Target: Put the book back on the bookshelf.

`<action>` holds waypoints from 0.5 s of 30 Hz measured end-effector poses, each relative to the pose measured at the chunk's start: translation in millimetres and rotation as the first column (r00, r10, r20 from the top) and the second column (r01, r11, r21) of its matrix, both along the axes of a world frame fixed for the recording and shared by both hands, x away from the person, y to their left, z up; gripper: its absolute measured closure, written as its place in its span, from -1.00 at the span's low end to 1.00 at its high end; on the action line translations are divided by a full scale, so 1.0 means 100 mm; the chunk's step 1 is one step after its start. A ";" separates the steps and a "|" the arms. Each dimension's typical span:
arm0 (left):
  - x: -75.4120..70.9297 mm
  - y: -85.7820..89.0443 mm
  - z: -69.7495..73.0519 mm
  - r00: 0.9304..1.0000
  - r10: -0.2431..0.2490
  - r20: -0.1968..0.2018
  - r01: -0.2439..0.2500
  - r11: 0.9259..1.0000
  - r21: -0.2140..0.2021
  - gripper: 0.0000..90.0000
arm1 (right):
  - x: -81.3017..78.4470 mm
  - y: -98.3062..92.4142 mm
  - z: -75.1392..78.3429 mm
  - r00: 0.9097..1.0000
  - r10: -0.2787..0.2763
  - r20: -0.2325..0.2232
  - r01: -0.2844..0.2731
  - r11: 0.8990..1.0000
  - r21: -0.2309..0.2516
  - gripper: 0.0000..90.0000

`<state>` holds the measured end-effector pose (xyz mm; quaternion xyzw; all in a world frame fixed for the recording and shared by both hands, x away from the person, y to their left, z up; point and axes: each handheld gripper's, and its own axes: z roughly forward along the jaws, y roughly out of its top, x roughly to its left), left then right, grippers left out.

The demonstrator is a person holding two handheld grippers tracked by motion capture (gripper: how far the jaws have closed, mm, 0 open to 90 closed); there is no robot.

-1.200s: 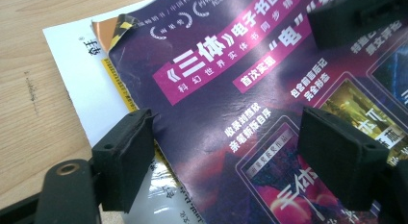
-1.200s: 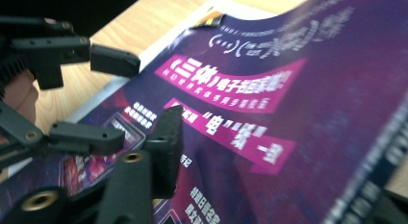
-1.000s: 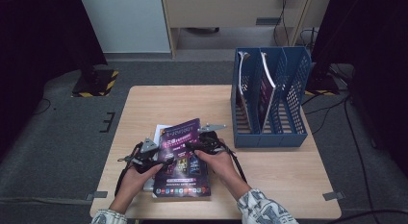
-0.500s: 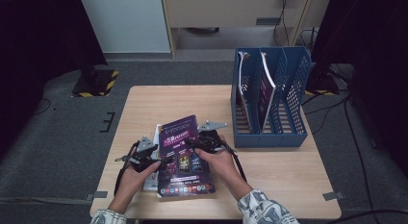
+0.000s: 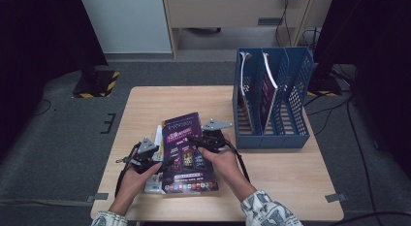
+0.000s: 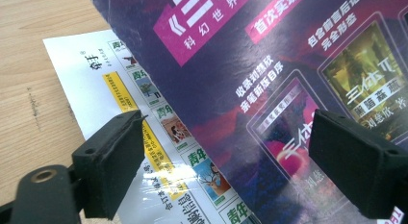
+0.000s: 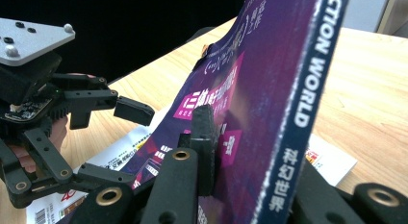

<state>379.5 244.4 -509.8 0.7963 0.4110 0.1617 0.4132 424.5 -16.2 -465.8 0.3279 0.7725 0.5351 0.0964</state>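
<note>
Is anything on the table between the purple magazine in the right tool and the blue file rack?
Nothing visible. The right tool grips the magazine by its spine, lifted off the white magazine beneath. The bare table runs to the rack, whose right-hand slot looks free.

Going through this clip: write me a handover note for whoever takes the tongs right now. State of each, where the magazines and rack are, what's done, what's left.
Right tongs: shut on the purple magazine, gripping it near its spine edge; that edge is tilted up off the table.
Left tongs: open, jaws have just been widening, pads apart beside the magazine's left edge, pressing nothing.
Under it lies a white magazine, flat on the table.
Blue file rack stands at the right; two magazines already stand in its left slots.
Done: purple magazine gripped and partly lifted.
Left, probably: carry it to the rack and slot it in, then the white one.
</note>
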 end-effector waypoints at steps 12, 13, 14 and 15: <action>0.00 0.00 0.00 1.000 0.004 -0.014 -0.004 1.000 -0.011 -0.86 | -0.02 0.00 0.07 0.999 -0.001 0.037 0.001 1.000 0.001 0.77; 0.00 0.00 0.00 1.000 0.002 -0.014 -0.002 1.000 -0.010 -0.87 | -0.02 -0.01 0.07 0.999 0.000 0.044 0.001 1.000 -0.001 0.77; 0.00 -0.01 0.00 1.000 0.001 -0.015 -0.001 1.000 -0.011 -0.87 | -0.02 -0.01 0.08 0.999 -0.002 0.045 0.002 1.000 0.001 0.77; 0.00 -0.01 0.00 1.000 -0.001 -0.017 0.001 1.000 -0.011 -0.87 | -0.02 -0.02 0.08 0.999 -0.005 0.047 0.005 1.000 0.002 0.77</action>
